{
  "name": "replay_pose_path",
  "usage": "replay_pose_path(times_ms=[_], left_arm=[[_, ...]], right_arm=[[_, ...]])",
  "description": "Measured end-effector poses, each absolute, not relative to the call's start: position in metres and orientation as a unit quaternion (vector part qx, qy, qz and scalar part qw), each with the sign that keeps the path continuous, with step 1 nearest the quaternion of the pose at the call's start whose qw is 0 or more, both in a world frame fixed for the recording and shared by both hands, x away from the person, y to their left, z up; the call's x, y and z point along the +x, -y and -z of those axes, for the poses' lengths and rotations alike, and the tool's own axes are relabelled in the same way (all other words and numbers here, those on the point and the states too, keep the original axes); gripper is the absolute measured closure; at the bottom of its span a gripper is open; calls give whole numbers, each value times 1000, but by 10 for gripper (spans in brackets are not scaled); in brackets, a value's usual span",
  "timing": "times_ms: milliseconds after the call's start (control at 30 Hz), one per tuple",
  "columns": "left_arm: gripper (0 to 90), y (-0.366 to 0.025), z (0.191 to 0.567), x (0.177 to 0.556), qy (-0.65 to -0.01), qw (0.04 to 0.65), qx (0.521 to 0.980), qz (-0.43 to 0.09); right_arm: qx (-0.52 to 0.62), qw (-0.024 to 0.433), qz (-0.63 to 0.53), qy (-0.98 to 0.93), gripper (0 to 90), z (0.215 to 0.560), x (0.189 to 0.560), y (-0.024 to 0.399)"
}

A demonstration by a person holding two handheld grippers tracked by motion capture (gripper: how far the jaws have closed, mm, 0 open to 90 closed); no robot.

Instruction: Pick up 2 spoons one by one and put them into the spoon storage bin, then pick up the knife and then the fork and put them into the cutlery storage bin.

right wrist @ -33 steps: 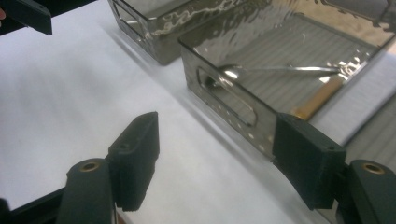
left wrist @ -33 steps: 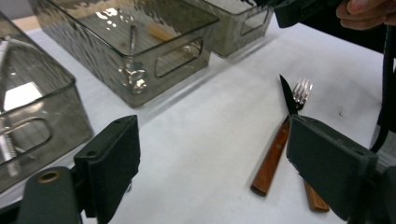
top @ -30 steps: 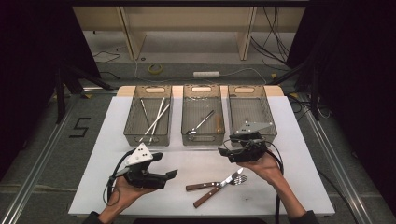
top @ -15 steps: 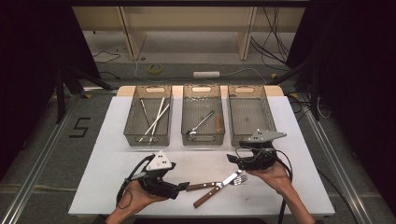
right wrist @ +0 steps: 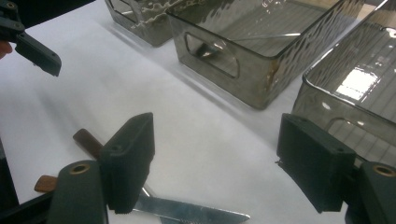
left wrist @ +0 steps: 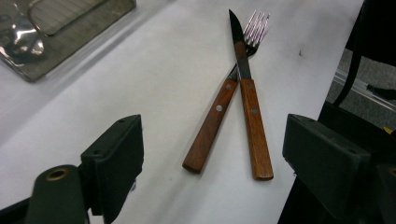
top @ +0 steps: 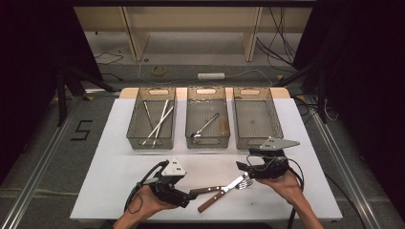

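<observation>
Two pieces of cutlery, a wooden-handled knife (top: 222, 192) and fork (top: 225, 187), are lying crossed on the white tabletop (top: 114, 167), just in front of the middle bin (top: 207, 141), so that's clearly what's being gone for. The left hand-held gripper (top: 191, 199) is parked right at the handle ends with its jaws spread and nothing pinched; in the left gripper view both handles (left wrist: 254, 135) sit squarely in the gap. The right hand-held gripper (top: 242, 171) is hovering over the blade and tines end, also released and wide, nothing between the jaws. For a clean pick, one handle should probably be singled out first, since they overlap near the necks and both could get dragged if the jaws are closed across the pair; the free end of a handle looks like the safer spot to be pinched. Compared with the earlier frames, both hand-held grippers have been brought nearer the knife, and the right jaws have just been opened wider, with nothing in them.
</observation>
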State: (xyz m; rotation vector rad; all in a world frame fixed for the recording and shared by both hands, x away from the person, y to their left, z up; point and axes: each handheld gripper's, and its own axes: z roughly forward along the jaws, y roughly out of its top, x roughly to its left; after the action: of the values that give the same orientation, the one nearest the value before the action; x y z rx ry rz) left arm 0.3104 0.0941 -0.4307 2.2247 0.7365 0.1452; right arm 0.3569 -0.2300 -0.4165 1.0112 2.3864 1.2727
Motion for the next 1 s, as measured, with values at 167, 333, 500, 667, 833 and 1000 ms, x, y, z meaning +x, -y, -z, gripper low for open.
replay_pose_path(times_ms=[167,333,500,667,833,1000], left_arm=[[212,-91,433,311,-291,373,880,-46],[216,-85,436,310,-287,360,887,-39],[222,-77,439,309,-276,345,896,-33],[230,-69,443,308,-269,332,904,-27],[238,-62,447,306,-262,321,910,-23],[250,-58,450,307,-260,312,914,-23]], right_arm=[[351,125,-438,-818,285,420,354,234],[353,126,-437,-817,282,420,352,235],[355,126,-439,-816,278,421,349,237],[356,125,-436,-817,277,422,346,239],[356,127,-435,-817,277,422,343,240],[355,126,-434,-818,275,423,341,241]])
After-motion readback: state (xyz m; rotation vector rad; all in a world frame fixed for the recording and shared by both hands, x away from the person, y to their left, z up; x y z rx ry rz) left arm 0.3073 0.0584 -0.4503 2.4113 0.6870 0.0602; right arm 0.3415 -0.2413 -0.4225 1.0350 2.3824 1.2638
